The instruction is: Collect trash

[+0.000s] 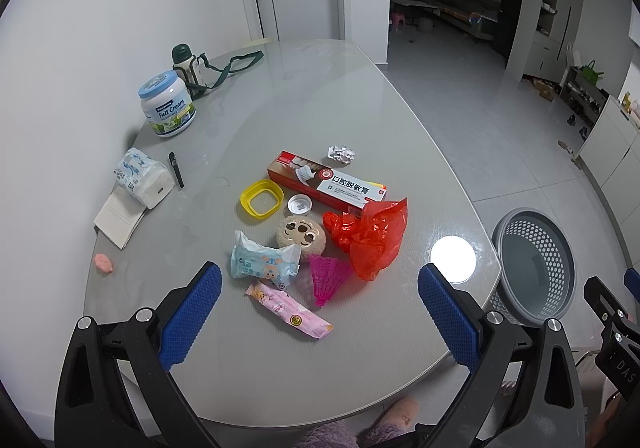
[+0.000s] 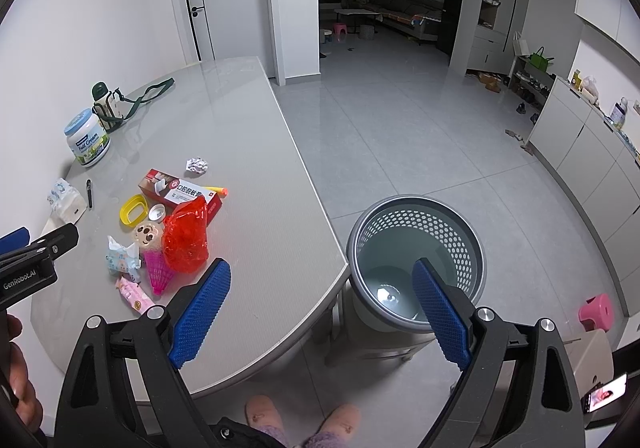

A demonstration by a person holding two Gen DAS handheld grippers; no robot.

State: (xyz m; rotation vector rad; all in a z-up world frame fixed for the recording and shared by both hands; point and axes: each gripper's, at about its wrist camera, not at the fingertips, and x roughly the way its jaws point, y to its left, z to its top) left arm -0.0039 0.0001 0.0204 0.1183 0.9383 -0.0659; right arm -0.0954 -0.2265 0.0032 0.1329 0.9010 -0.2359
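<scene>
Trash lies clustered mid-table: a crumpled red plastic bag (image 1: 370, 238), a toothpaste box (image 1: 326, 182), a foil ball (image 1: 341, 154), a pink shuttlecock (image 1: 326, 278), a pink wrapper (image 1: 288, 310), a blue wipes packet (image 1: 264, 262), a white cap (image 1: 300, 205) and a yellow ring lid (image 1: 262, 197). My left gripper (image 1: 320, 308) hangs open above the table's near edge, just short of the pink wrapper. My right gripper (image 2: 322, 306) is open and empty, straddling the table corner and the grey perforated bin (image 2: 416, 244), which stands on the floor beside the table.
A milk powder tub (image 1: 168, 106), a green-strapped bottle (image 1: 186, 62), a tissue pack (image 1: 142, 178), a pen (image 1: 176, 169), a notepad (image 1: 118, 216) and a pink eraser (image 1: 105, 263) sit along the left side. Slippered feet (image 2: 304, 422) show below. A pink stool (image 2: 598, 312) is at right.
</scene>
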